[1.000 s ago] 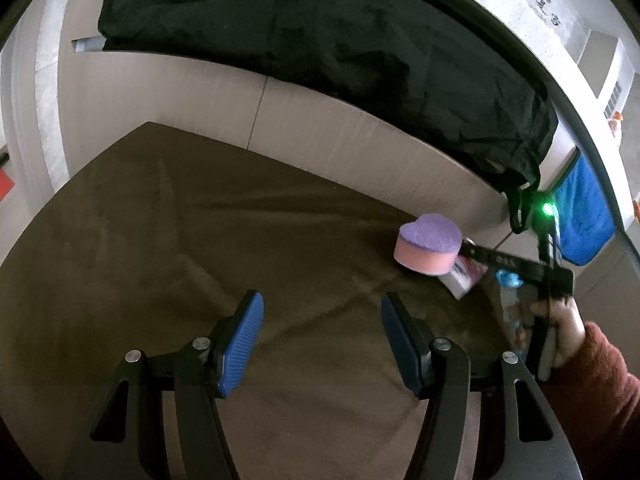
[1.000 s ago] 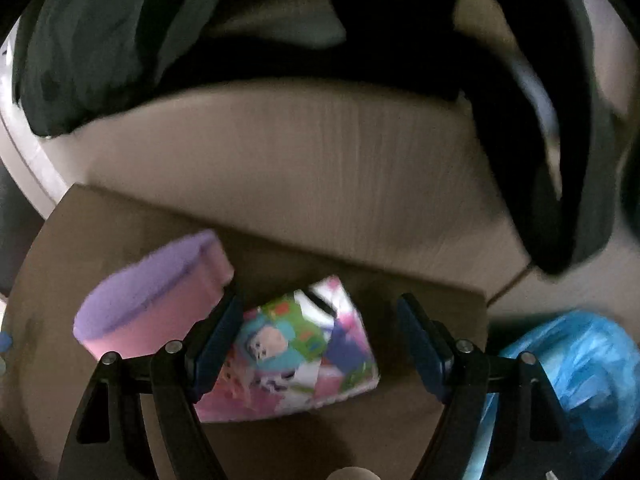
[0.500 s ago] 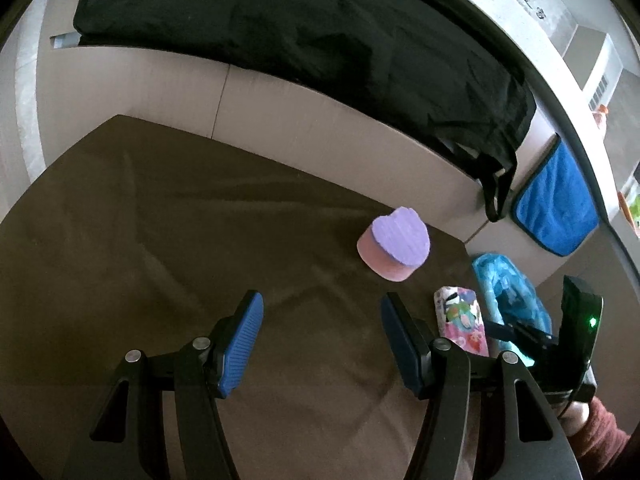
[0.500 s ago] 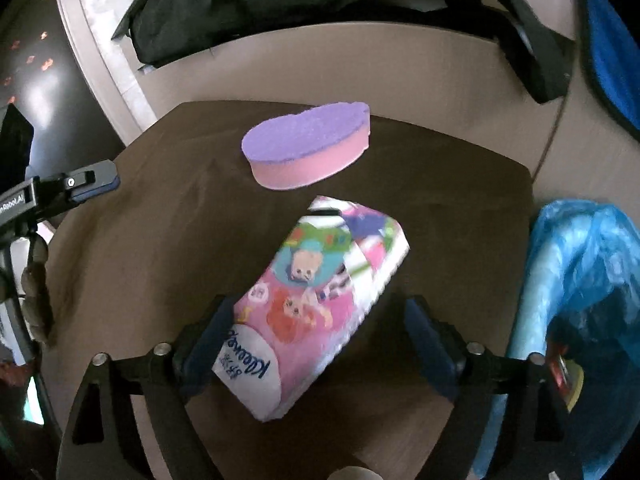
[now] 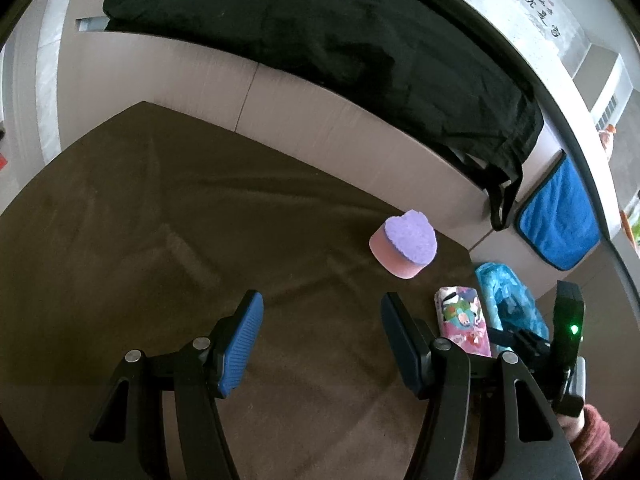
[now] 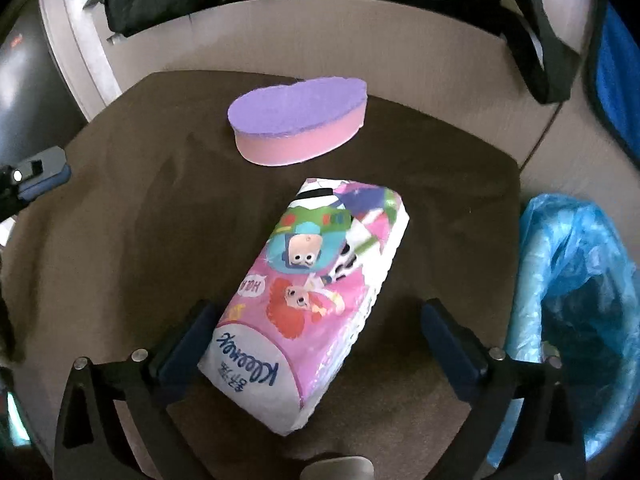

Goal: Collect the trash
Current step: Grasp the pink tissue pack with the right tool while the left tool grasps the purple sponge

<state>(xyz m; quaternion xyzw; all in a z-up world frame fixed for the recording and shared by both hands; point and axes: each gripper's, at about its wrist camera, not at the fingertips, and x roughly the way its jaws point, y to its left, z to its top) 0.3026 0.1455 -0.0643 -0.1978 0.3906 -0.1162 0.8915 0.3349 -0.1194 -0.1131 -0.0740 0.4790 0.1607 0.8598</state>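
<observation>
A pink cartoon-printed tissue pack (image 6: pixel 312 280) lies flat on the brown table cloth (image 6: pixel 120 260), also seen as the pack (image 5: pixel 462 320) at the table's right edge. My right gripper (image 6: pixel 318 312) stands open wide over its near end; the pack lies between the fingers, the left pad close beside it and the right pad well apart. My left gripper (image 5: pixel 322 308) hovers open over bare cloth, nothing between its blue pads. A heart-shaped purple and pink sponge (image 6: pixel 298 120) sits just beyond the pack.
A blue plastic bag (image 6: pixel 572 280) hangs open off the table's right edge. Behind the table runs a beige panel with a black garment (image 5: pixel 320 20) and a blue cloth (image 5: pixel 560 216) draped over it. A hand in a dark red sleeve (image 5: pixel 592 428) holds the right gripper.
The right gripper drew back from beside the sponge toward the table's near right corner and its jaws widened. The tissue pack now lies farther from the sponge. The left gripper stayed put.
</observation>
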